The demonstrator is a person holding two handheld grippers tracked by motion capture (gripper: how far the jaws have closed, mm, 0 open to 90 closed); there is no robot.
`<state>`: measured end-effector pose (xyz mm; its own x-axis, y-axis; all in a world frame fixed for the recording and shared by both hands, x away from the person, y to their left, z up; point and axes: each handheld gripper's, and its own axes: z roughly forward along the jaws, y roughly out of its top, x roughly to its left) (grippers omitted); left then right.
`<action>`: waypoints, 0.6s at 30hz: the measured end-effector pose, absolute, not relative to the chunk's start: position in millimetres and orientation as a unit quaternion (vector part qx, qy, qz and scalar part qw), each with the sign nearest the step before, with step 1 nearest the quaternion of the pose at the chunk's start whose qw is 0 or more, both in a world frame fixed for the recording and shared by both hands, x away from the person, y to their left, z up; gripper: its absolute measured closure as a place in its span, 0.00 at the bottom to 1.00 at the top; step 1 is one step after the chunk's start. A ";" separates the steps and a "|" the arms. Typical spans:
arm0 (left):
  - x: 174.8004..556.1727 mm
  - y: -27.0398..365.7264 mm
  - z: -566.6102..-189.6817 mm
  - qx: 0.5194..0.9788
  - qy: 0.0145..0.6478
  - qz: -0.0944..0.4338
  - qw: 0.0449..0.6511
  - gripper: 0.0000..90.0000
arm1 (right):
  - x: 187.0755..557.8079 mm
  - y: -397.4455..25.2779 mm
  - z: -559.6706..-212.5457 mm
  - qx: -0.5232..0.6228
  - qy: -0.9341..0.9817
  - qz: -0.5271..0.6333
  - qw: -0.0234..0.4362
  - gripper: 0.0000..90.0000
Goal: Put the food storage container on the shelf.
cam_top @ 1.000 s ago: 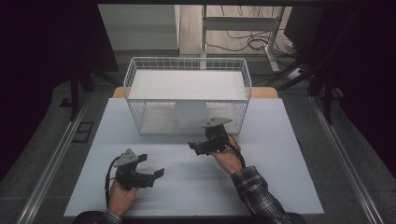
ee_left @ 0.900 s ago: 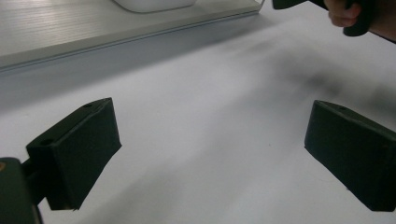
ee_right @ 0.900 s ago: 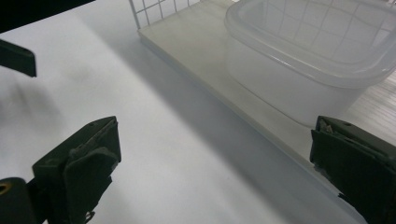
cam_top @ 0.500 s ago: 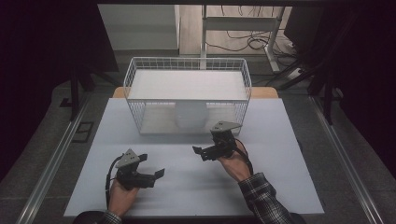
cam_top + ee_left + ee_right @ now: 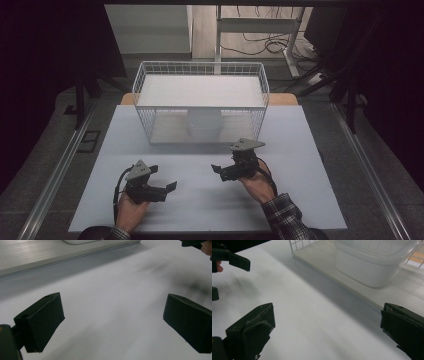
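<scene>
A white wire rack (image 5: 145, 107) stands at the back of the white table (image 5: 300, 200), with a flat white shelf on top. Under that shelf sits a translucent white plastic container (image 5: 204, 124), which the right gripper view shows up close (image 5: 367, 265). My right gripper (image 5: 220, 172) hovers in front of the rack and points left, its jaws wide open with nothing between them (image 5: 327, 330). My left gripper (image 5: 164, 179) rests low near the table's front left and points right. It is also open over bare table (image 5: 112, 320).
The rack's white base board (image 5: 50, 255) lies ahead of the left gripper. Bare wooden tabletop shows behind the rack (image 5: 282, 99). Beyond the table are a dark floor, cables and a metal stand (image 5: 260, 30).
My right gripper has drawn back from the rack toward the person, moving slightly right. The left gripper has stayed where it was.
</scene>
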<state>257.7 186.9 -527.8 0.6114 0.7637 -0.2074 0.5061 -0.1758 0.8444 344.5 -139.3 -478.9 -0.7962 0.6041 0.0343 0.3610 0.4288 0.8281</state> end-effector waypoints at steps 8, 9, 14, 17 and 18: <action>257.4 186.9 -527.8 0.756 0.420 0.134 0.483 0.03 | 333.1 -144.8 -483.9 0.291 0.836 0.446 0.130 0.00; 257.5 186.8 -527.8 0.756 0.420 0.134 0.483 0.03 | 332.0 -145.8 -484.4 0.293 0.836 0.445 0.131 0.00; 257.4 186.4 -527.9 0.758 0.419 0.136 0.480 0.03 | 325.7 -153.4 -487.6 0.304 0.834 0.440 0.134 0.00; 257.6 186.3 -528.1 0.759 0.419 0.136 0.479 0.03 | 322.9 -158.4 -487.7 0.309 0.834 0.437 0.136 0.00; 257.6 186.2 -528.1 0.759 0.419 0.136 0.478 0.03 | 321.9 -159.9 -487.4 0.310 0.833 0.437 0.138 0.00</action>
<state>257.6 186.2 -528.1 0.6113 0.7673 -0.1940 0.5061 -0.1906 0.8411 321.9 -159.9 -487.4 -0.7693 0.6375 0.0418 0.3971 0.4259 0.8130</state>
